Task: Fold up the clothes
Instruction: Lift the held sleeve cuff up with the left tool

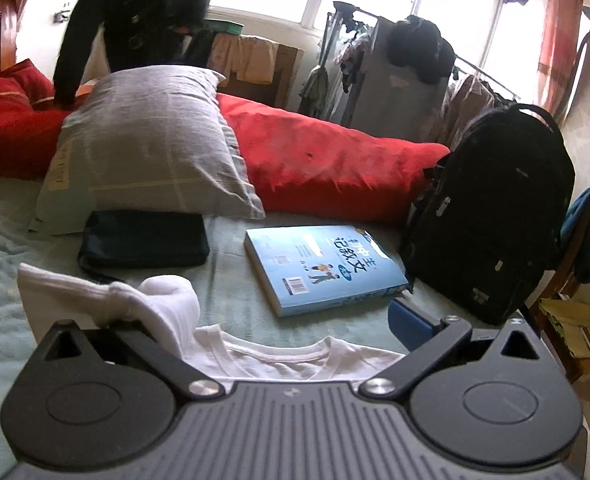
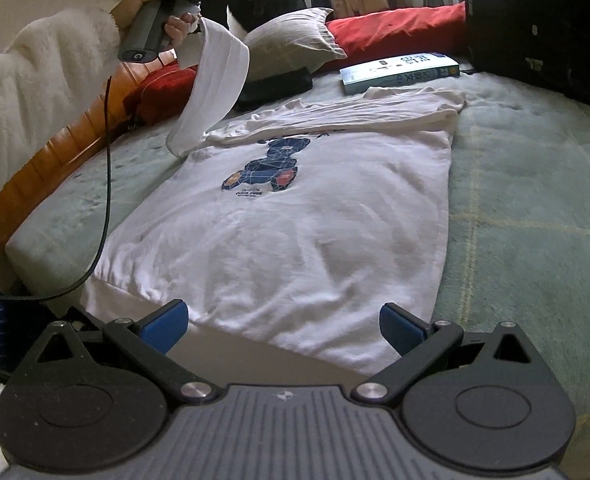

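Left claw [image 1: 255, 320] raised, agape; right claw [image 2: 283, 326] low, agape.

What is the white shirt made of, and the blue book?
The white shirt looks like soft cotton knit: matte, wrinkled, with a ribbed collar. The blue book looks like paper with a glossy card cover: stacked page edges show, and the cover shines slightly.

A bed [image 2: 527, 184] under a pale green blanket carries a white T-shirt [image 2: 295, 216] spread flat (printed side up), a blue book [image 1: 323, 268], a dark pouch [image 1: 143, 240], a grey pillow [image 1: 155, 148], red cushions [image 1: 327, 156] and a black backpack [image 1: 495, 216].
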